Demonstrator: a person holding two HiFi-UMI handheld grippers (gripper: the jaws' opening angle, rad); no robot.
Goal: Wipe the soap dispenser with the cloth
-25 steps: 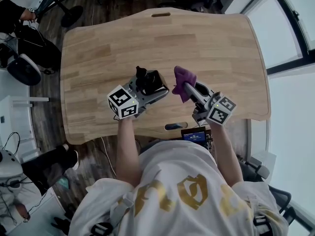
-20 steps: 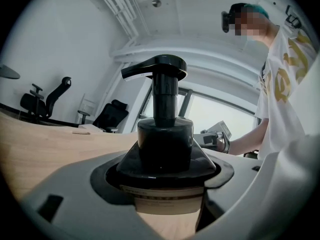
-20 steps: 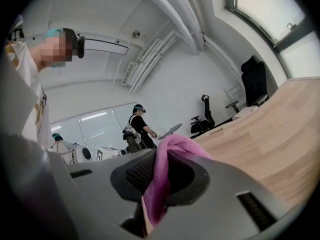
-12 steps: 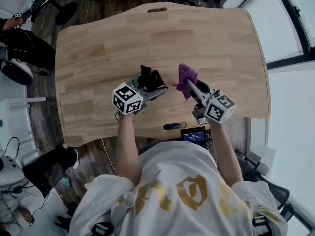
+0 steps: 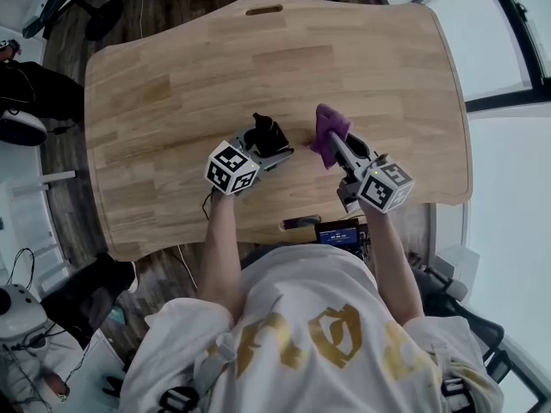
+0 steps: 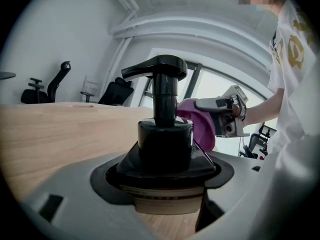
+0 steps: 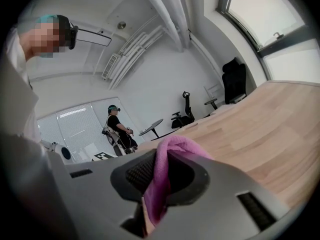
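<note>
The black pump soap dispenser (image 5: 266,135) stands upright over the middle of the wooden table (image 5: 172,84). My left gripper (image 5: 269,151) is shut on its body. In the left gripper view the dispenser (image 6: 164,131) fills the centre between the jaws, its nozzle pointing left. A purple cloth (image 5: 328,133) is bunched in my right gripper (image 5: 333,147), just right of the dispenser with a small gap. In the left gripper view the cloth (image 6: 201,125) shows behind the bottle, held by the right gripper (image 6: 224,115). In the right gripper view the cloth (image 7: 166,171) is pinched between the shut jaws.
The table's near edge runs just below both grippers, with a small screen device (image 5: 338,233) under it. A handle slot (image 5: 263,10) is at the far edge. Office chairs (image 7: 186,109) and a person in black (image 7: 118,128) stand beyond the table.
The head view has shifted, so the table sits lower left. My left gripper with the dispenser edged slightly right, toward the cloth. Both grips are unchanged.
</note>
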